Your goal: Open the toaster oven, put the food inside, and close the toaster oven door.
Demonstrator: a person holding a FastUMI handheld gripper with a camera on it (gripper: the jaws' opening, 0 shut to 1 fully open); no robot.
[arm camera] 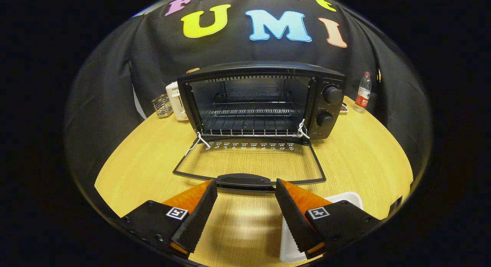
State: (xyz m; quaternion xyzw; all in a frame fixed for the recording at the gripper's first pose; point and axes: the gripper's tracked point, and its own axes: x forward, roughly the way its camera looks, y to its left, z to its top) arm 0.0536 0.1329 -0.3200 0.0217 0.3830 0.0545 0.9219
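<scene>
A black toaster oven (264,100) stands on the round wooden table (356,159) with its glass door (249,161) folded flat down toward me. Inside, a wire rack (251,111) sits bare. The door's black handle (245,180) lies just ahead of my fingertips. My gripper (246,187) is open, its fingers spread wide with only tabletop between them. A white tray (347,200) lies under and beside the right finger, mostly hidden by it; I cannot see any food on it.
Two round knobs (332,95) are on the oven's right panel. A white appliance (177,100) and a small metal rack (162,105) stand left of the oven. A water bottle (363,92) stands at the back right near the table's edge.
</scene>
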